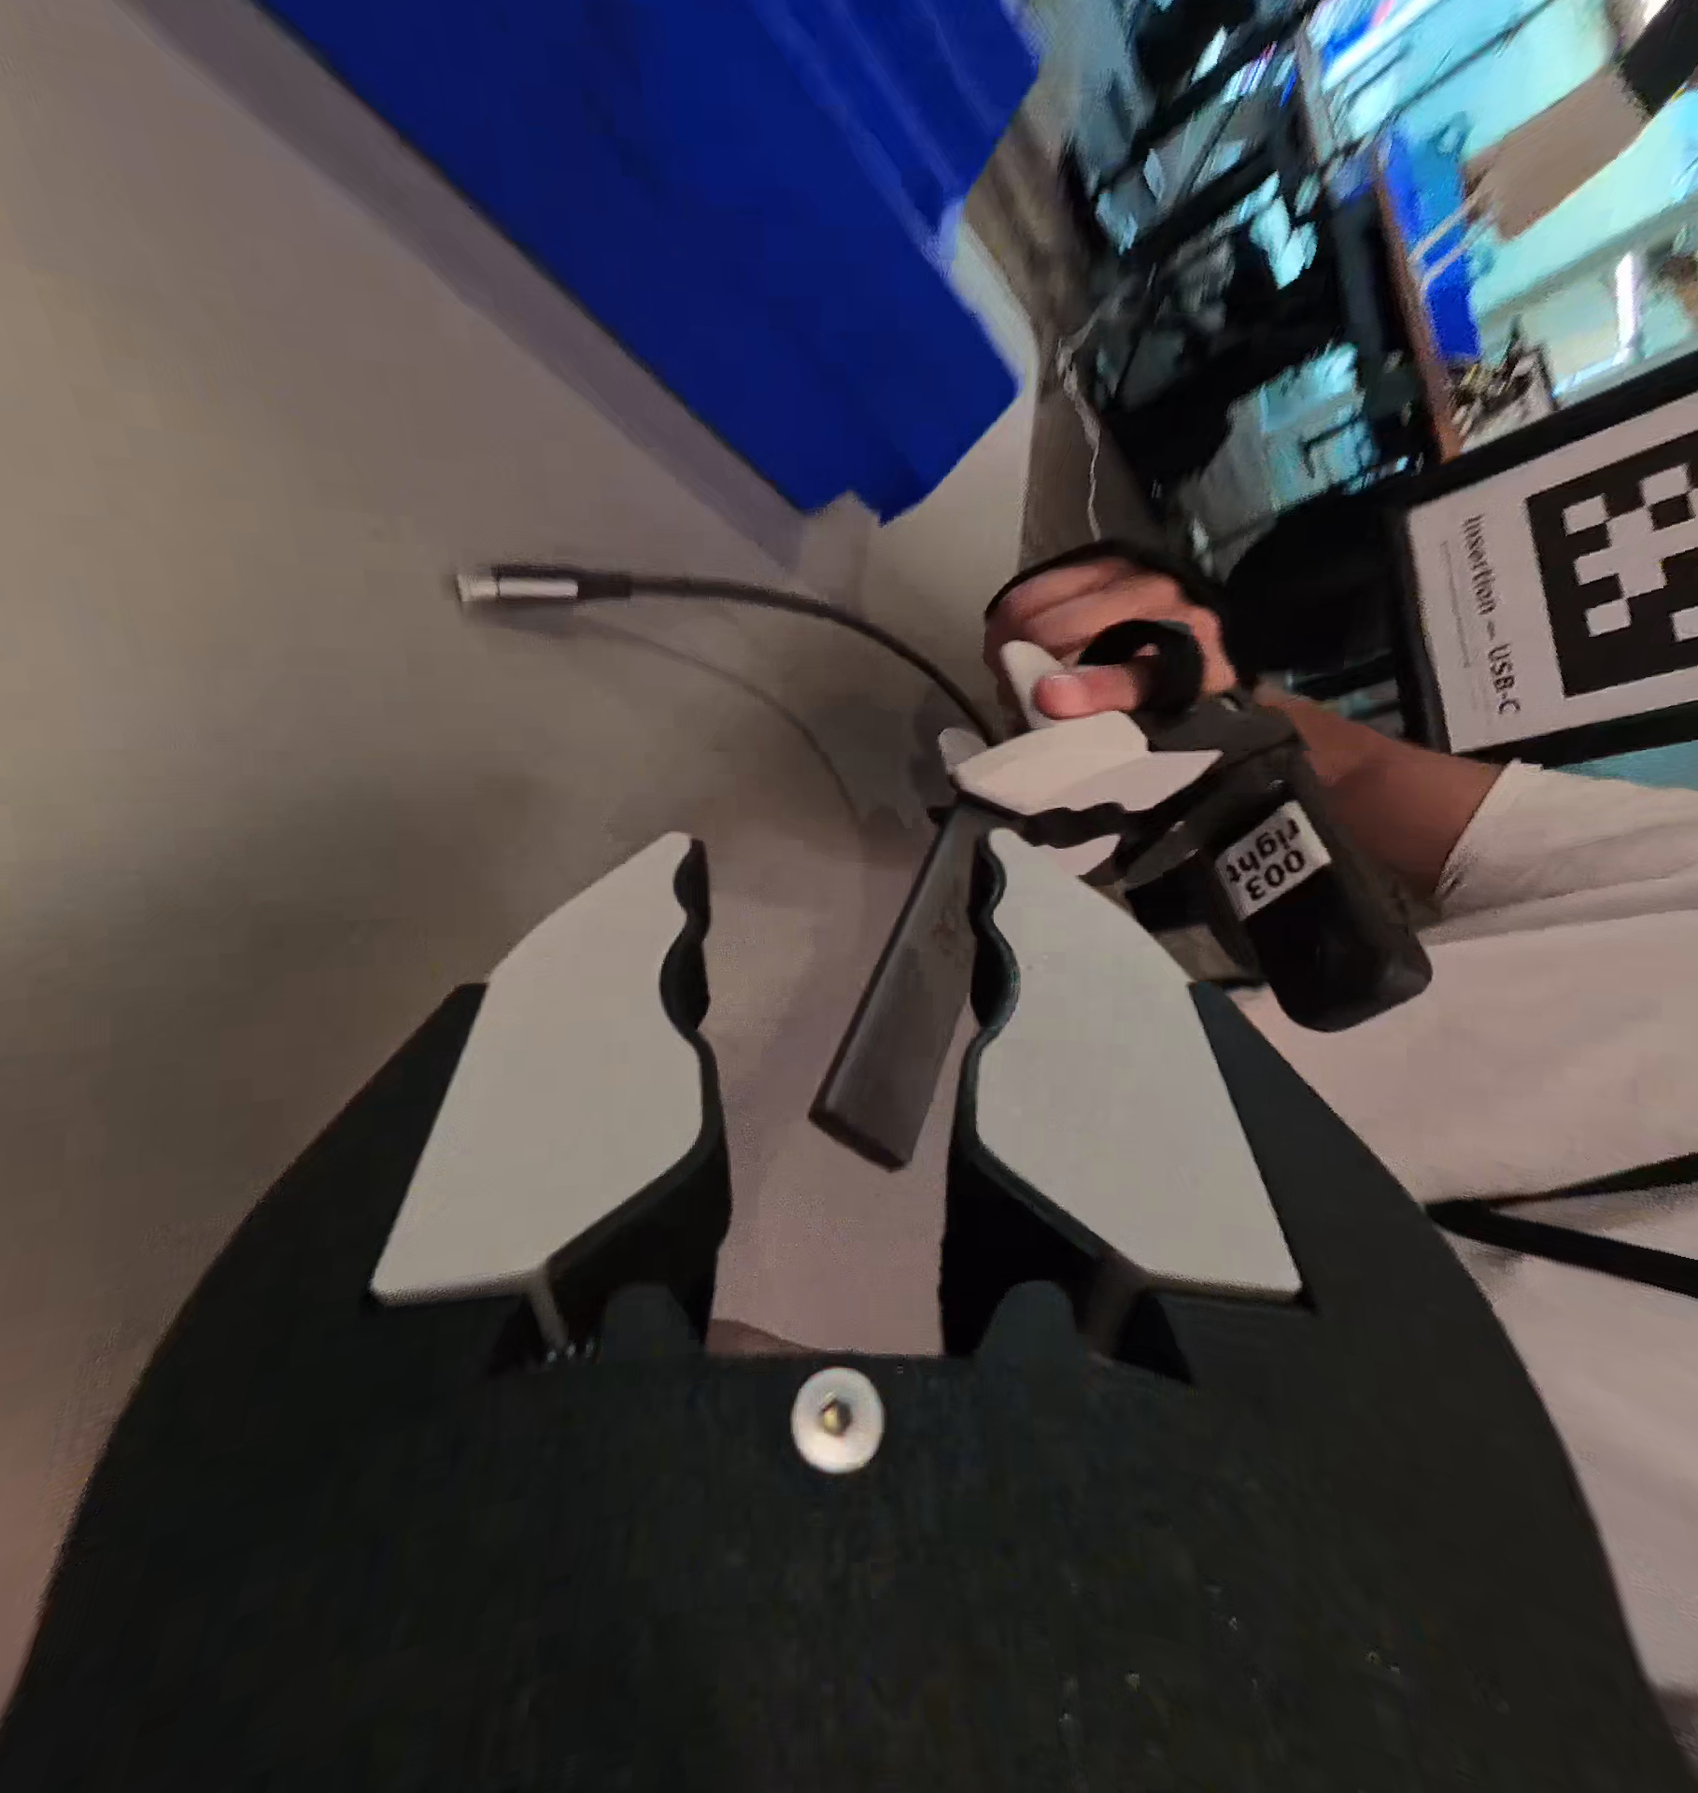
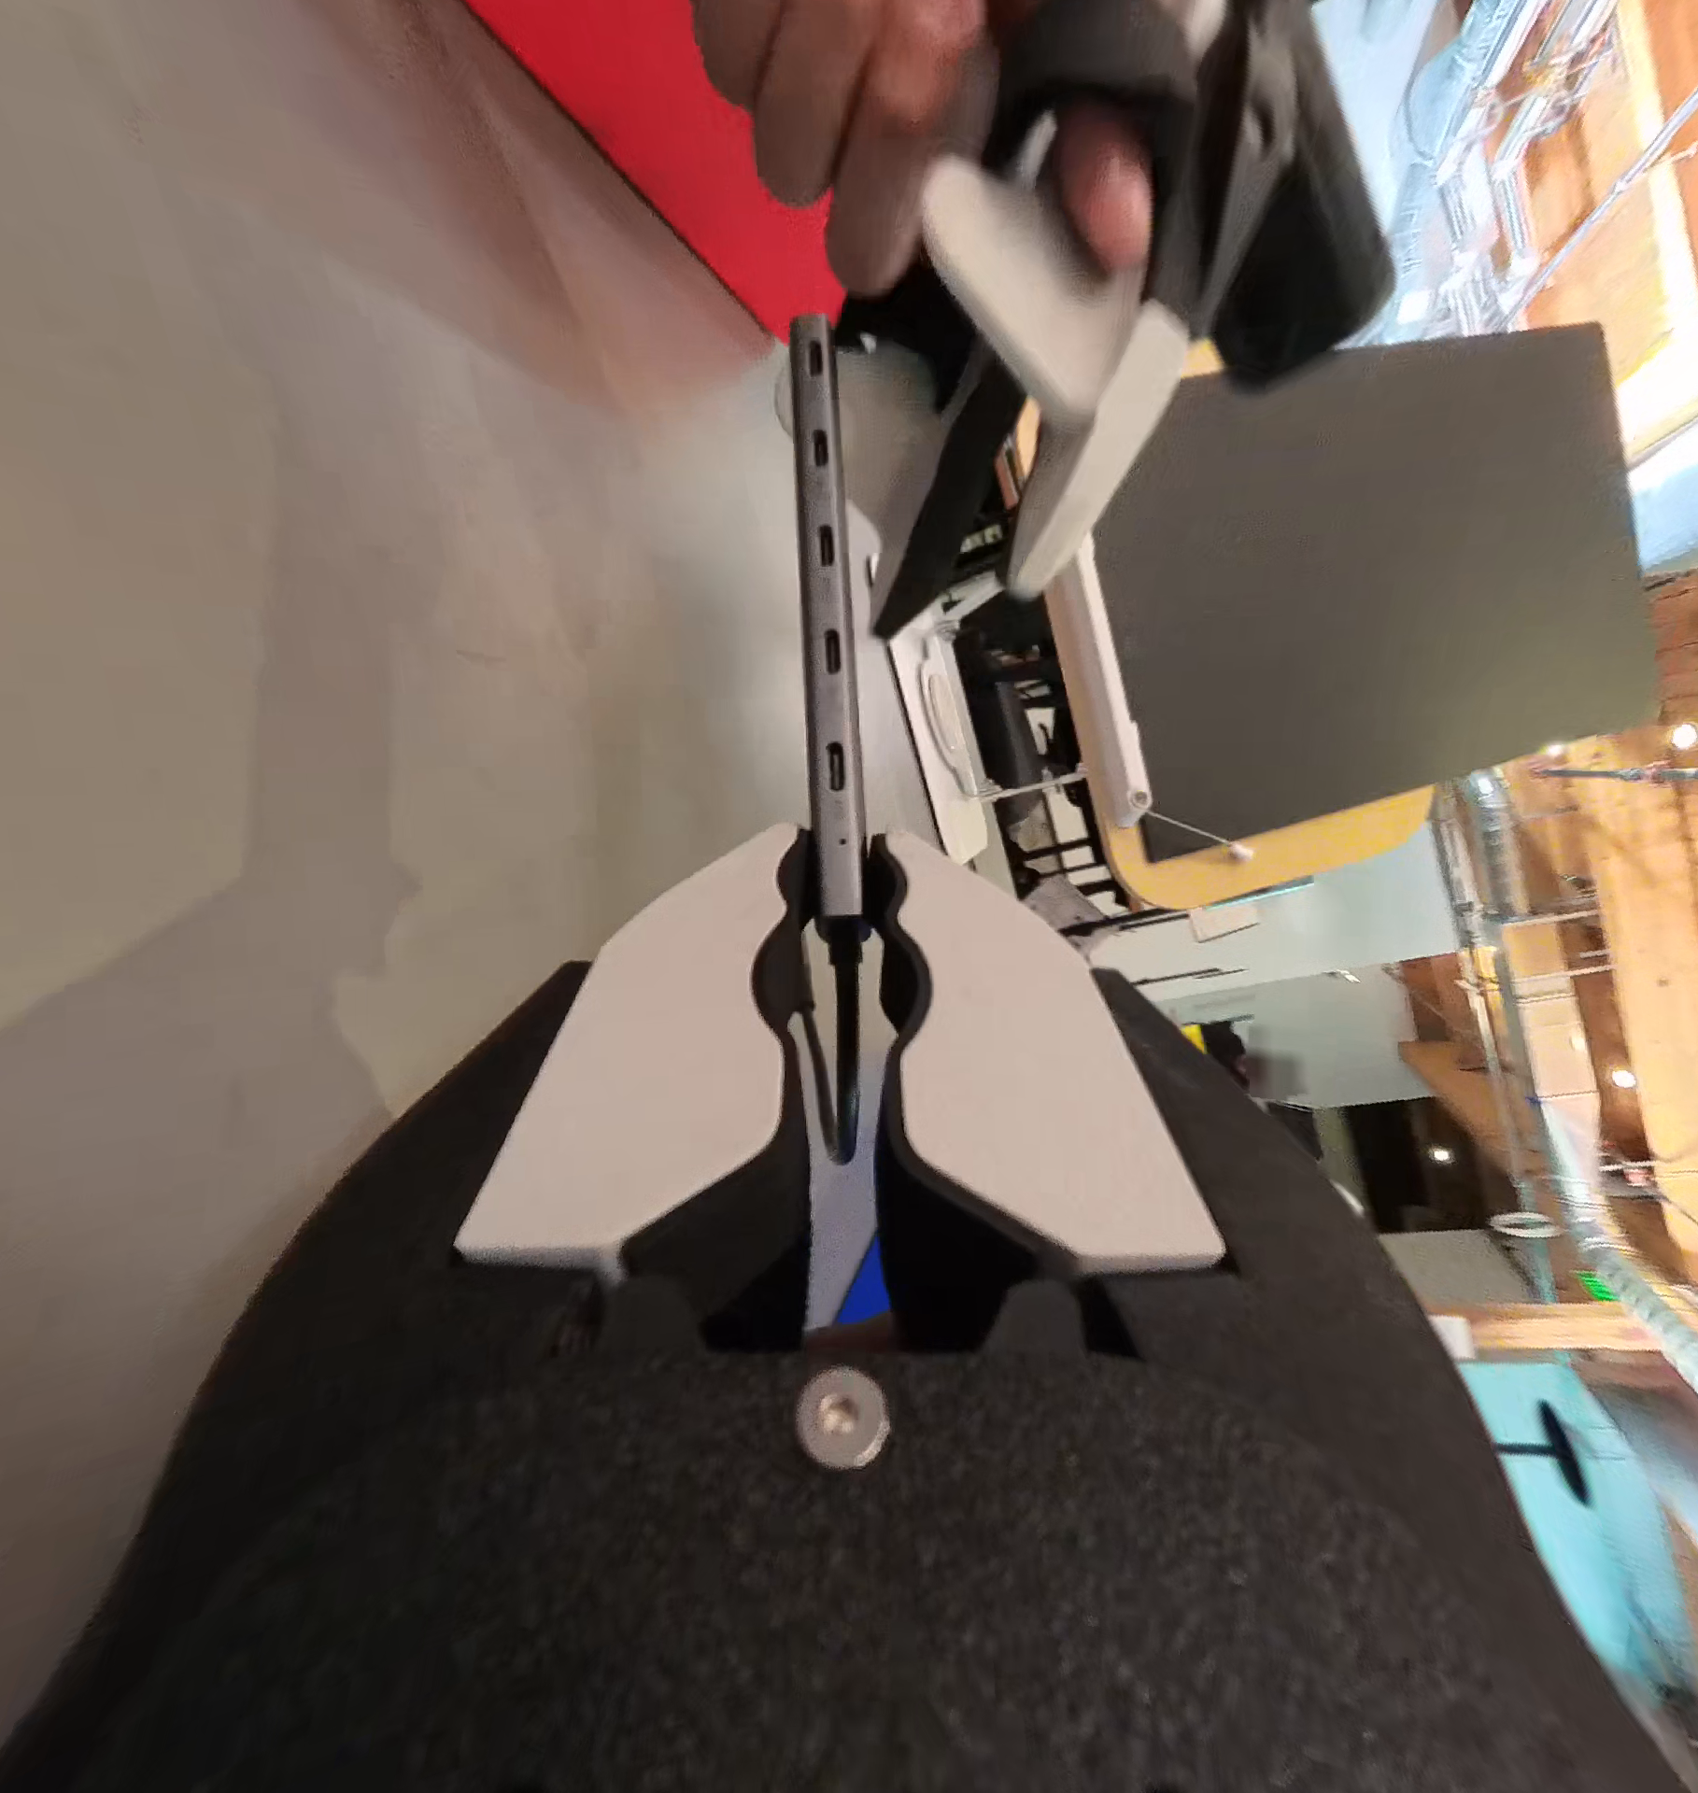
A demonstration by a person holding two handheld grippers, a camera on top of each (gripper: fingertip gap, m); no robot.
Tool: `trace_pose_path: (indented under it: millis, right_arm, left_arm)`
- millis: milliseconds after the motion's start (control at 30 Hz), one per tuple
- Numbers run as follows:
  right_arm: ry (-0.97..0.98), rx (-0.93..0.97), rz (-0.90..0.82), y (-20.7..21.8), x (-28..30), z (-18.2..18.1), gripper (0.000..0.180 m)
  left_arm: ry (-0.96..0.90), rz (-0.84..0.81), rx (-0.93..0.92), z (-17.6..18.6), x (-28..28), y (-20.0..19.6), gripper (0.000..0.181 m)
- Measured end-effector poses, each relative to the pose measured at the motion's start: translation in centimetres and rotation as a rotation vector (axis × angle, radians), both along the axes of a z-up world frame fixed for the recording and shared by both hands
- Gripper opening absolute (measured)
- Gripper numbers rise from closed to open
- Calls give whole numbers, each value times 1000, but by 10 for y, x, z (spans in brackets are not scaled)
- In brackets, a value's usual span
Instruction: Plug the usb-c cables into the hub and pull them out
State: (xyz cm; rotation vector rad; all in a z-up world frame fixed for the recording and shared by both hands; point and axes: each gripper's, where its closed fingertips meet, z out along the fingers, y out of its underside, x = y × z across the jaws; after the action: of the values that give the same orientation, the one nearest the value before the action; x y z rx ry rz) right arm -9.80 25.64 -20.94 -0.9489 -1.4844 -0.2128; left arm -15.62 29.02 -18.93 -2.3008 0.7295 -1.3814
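The hub [image 1: 908, 980] is a slim dark grey bar held above the pale table [image 1: 195, 631]. My right gripper [image 2: 840, 859] is shut on its cable end, and a row of ports [image 2: 826, 543] runs along the edge facing me. The right gripper also shows in the left wrist view [image 1: 966, 786], in a person's hand. My left gripper [image 1: 837, 854] is open, with the hub's free end between its fingers, close to the right-hand one. The hub's black cable [image 1: 777, 606] arcs away to a silver-tipped plug [image 1: 525, 585] lying on the table. The left gripper [image 2: 952, 602] is blurred in the right wrist view.
A blue bin [image 1: 680, 243] stands along the table's far side. A red panel [image 2: 690, 146] sits behind the hub. A white placard with a black square marker [image 1: 1583, 582] and a dark board [image 2: 1359, 582] stand nearby. A sleeved arm [image 1: 1553, 854] reaches in. One gripper's finger ends stand about 8 centimeters off the other's.
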Motion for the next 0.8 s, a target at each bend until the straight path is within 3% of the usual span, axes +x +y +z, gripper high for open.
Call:
trace_pose_path:
  millis: [100, 200, 267, 400, 600, 733, 800]
  right_arm:
    - [97, -121, 17, -1, 4, 10, 10]
    - [175, -230, 107, -12, 3, 17, 10]
    - [189, -262, 146, -16, 1, 17, 9]
    - [210, -284, 181, -20, 0, 19, 10]
    - [210, -106, 175, -17, -2, 33, 13]
    - [175, -94, 182, -20, -9, 35, 24]
    - [121, -70, 183, -25, -16, 31, 16]
  left_arm:
    - [-69, 115, 171, 8, -1, -19, 56]
    - [-154, 132, 195, 3, 9, -44, 57]
    - [-258, 160, 207, 12, 11, -50, 34]
    - [-352, 108, 172, 17, 13, -63, 24]
    - [-476, 125, 124, 24, 14, -61, 23]
    - [-428, 146, 162, 19, 15, -58, 23]
    - [-407, 140, 157, 15, 20, -60, 23]
